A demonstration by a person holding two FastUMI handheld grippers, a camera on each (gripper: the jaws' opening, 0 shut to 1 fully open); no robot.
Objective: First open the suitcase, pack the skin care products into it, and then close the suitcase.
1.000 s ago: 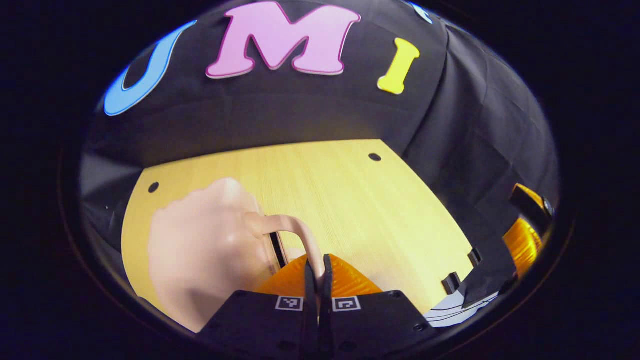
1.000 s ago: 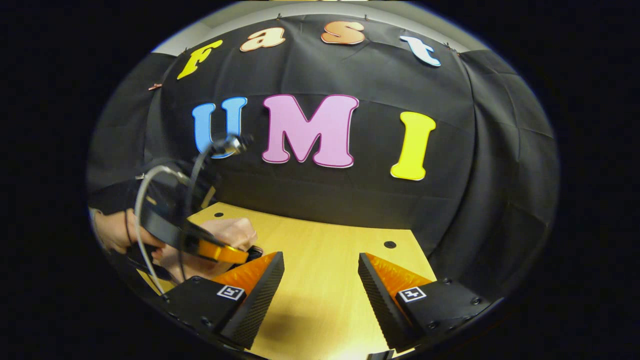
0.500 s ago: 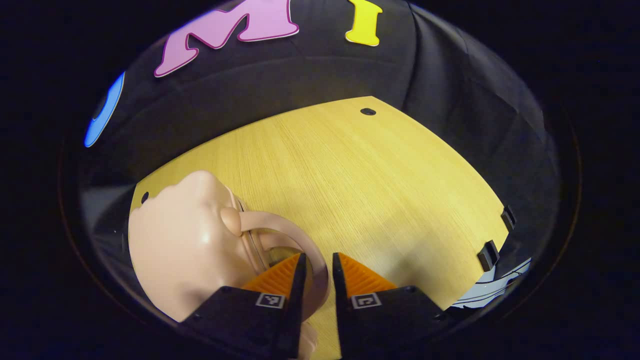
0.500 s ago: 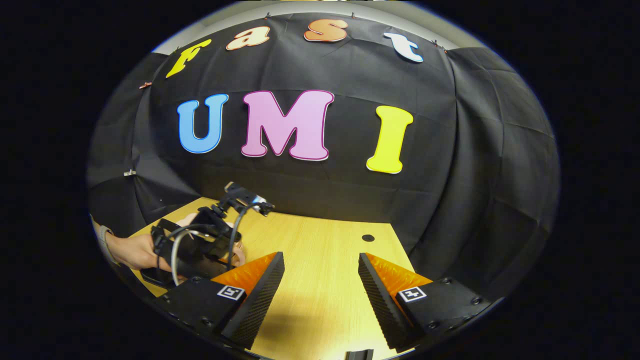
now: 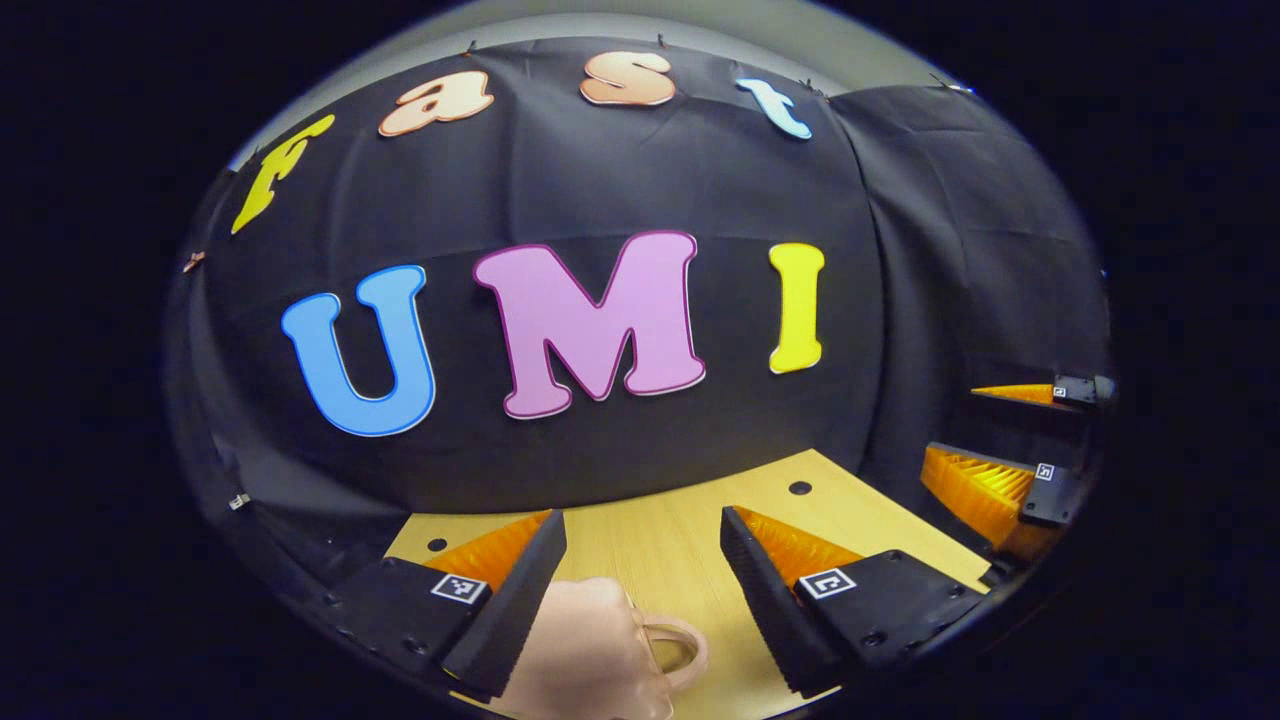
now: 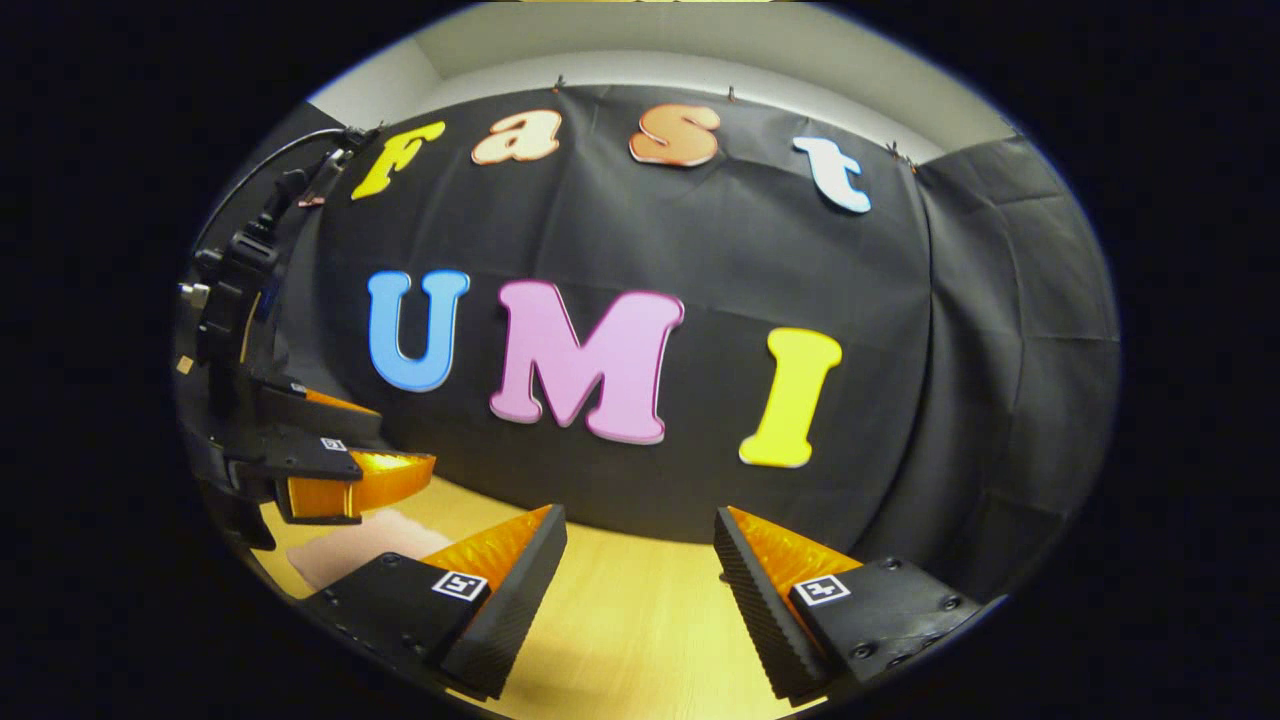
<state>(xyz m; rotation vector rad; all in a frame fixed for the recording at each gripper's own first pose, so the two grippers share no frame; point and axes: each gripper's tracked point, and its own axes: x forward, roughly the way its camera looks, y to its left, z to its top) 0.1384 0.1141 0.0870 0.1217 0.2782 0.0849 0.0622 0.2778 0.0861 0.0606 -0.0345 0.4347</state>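
The left gripper (image 5: 640, 565) hangs above the pale wooden tabletop (image 5: 690, 520) with its jaws spread wide and nothing between them. Directly below it sits the small pale pink moulded suitcase (image 5: 590, 655), with its loop handle (image 5: 675, 645) facing the open gap. The right gripper (image 6: 640, 560) is also spread apart and empty, raised well off the table; in its view the left gripper sits off to the side over the pink case. The case looks closed, so the packing seems either finished or not begun; I cannot tell which. I can make out no skin care products. Nothing blocks either tool, only black cloth wall (image 6: 900, 300) behind.
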